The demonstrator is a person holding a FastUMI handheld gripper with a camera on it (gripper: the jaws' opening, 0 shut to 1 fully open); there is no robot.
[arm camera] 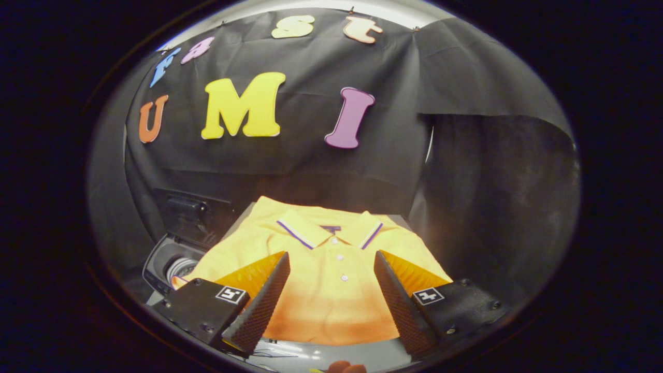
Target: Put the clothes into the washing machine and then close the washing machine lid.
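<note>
Hovering with fingers wide apart, the tool [331,290] holds nothing. A yellow shirt [331,259] lies flat between them. The washing machine [173,264] stands open beside it, contents unclear.

Black cloth wall [321,166] hangs behind, with dim light below it.

Dim booth; warm light pools on the shirt [331,269], turning orange toward 6 o'clock. Fisheye bends the edges; glare at 12 o'clock.

Yellow polo shirt [331,269] (collar [331,231] trimmed in white and purple stripes), white buttons [340,257].
</note>
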